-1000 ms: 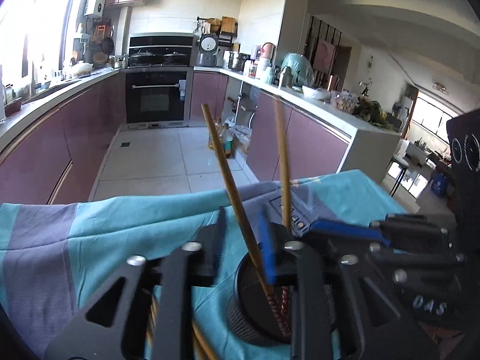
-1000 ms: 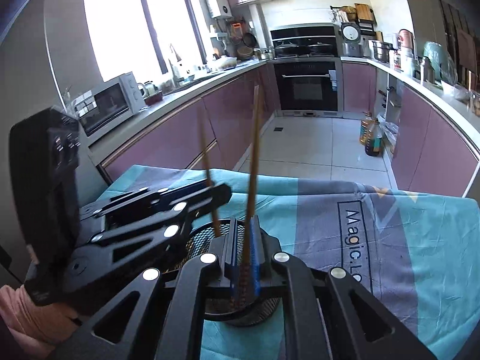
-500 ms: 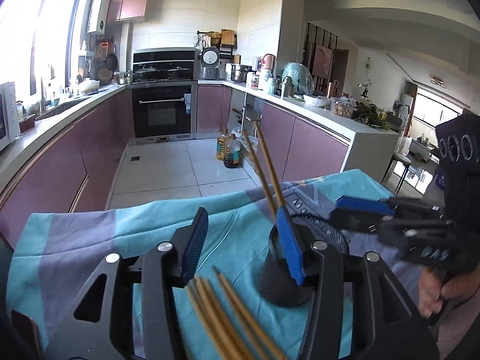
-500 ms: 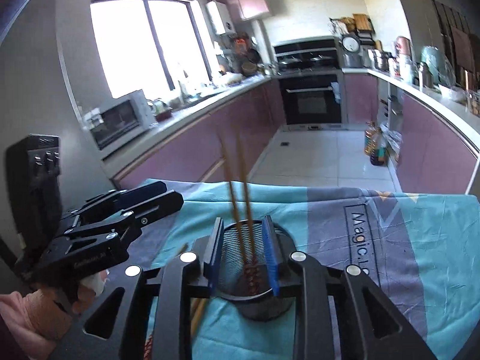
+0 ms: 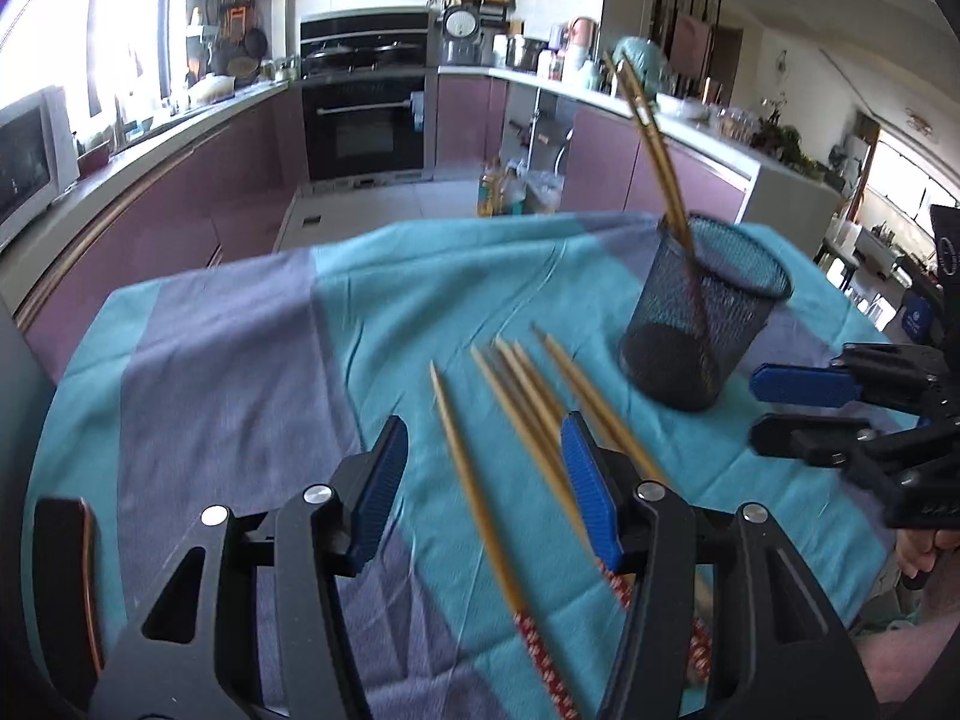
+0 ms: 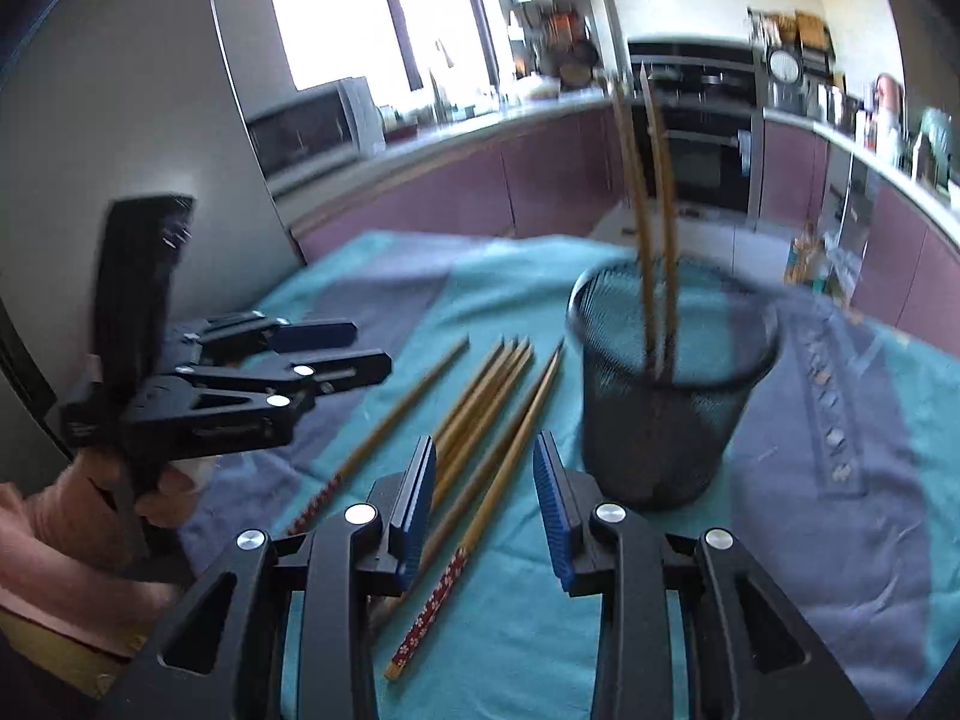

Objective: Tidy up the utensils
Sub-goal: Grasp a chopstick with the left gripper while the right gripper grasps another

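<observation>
A black mesh cup (image 5: 702, 336) (image 6: 660, 420) stands on the teal and grey cloth (image 5: 240, 360) with two wooden chopsticks (image 5: 654, 144) (image 6: 651, 210) leaning upright in it. Several loose chopsticks (image 5: 522, 402) (image 6: 480, 396) with red patterned ends lie on the cloth to its left. My left gripper (image 5: 480, 426) (image 6: 336, 348) hovers open over them and grips nothing. My right gripper (image 6: 485, 441) (image 5: 774, 408) hangs just left of the cup; its jaws are opening, with chopsticks lying on the cloth below the gap, not held.
The table's far edge drops to a tiled kitchen floor with bottles (image 5: 498, 192). Purple cabinets, an oven (image 5: 366, 114) and a microwave (image 6: 312, 126) lie beyond. A dark flat object (image 5: 60, 588) sits at the lower left. A hand (image 6: 90, 516) holds the left gripper.
Both grippers let go of the chopsticks they held at the cup and opened. Both pulled back and down, away from the cup, and are now over the loose chopsticks.
</observation>
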Motion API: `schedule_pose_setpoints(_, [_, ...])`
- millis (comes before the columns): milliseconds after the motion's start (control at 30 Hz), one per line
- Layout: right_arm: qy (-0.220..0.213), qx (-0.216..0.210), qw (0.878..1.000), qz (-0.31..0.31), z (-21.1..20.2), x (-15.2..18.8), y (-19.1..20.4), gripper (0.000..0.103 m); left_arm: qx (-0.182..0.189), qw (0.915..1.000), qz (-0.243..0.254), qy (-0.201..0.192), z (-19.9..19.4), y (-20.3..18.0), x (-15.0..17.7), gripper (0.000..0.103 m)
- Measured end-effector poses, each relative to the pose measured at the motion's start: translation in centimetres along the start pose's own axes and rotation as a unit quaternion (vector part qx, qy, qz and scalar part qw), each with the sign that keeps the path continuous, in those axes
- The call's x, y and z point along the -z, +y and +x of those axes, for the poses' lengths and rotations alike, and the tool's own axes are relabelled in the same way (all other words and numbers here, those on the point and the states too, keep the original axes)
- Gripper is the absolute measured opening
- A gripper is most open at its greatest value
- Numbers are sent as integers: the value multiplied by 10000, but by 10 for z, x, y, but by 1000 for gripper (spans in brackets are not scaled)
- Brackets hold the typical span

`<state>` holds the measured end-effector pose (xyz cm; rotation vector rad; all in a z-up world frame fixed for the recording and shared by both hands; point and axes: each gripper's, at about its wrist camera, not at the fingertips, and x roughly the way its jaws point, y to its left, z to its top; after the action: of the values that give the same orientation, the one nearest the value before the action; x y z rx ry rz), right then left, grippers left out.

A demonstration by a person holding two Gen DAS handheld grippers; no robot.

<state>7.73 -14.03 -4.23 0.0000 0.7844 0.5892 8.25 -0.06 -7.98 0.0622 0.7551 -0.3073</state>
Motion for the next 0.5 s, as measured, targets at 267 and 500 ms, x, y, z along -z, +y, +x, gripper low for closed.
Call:
schedule_pose_setpoints(267, [326, 283, 9990, 108, 32, 3, 2, 31, -57, 9988, -152, 454, 19, -5, 21, 48])
schedule_pose_setpoints(500, [433, 373, 9982, 203, 44, 3, -4, 29, -19, 9978, -180, 632, 28, -6, 23, 44])
